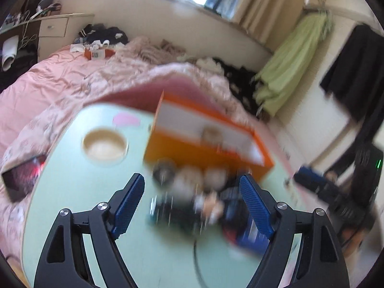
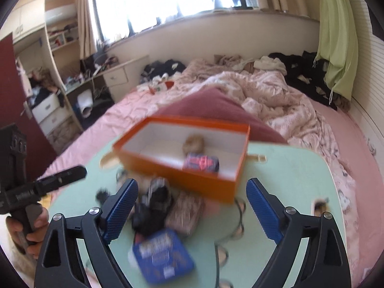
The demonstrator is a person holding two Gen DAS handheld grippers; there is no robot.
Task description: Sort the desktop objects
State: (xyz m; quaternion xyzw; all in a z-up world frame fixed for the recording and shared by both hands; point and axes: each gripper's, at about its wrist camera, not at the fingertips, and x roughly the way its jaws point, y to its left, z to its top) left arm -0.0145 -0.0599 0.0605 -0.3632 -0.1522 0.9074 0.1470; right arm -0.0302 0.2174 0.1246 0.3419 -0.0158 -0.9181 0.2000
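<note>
An open orange box (image 2: 182, 170) with a white inside stands on the pale green table (image 2: 288, 175); it also shows in the left wrist view (image 1: 192, 151). In the box lie a brown fuzzy thing (image 2: 194, 144) and a dark blue-red pouch (image 2: 201, 163). In front of the box is a blurred pile: dark items (image 2: 153, 204), a pinkish pouch (image 2: 186, 212) and a blue tin (image 2: 163, 254). My right gripper (image 2: 192, 216) is open above the pile. My left gripper (image 1: 192, 204) is open above dark items (image 1: 177, 213). Both views are motion-blurred.
The table stands on a bed with pink bedding (image 2: 300, 110). A round cup hole (image 1: 105, 144) is in the table's left part. A dark phone or tablet (image 1: 21, 177) lies left of the table. A black cable (image 2: 237, 220) runs across the table.
</note>
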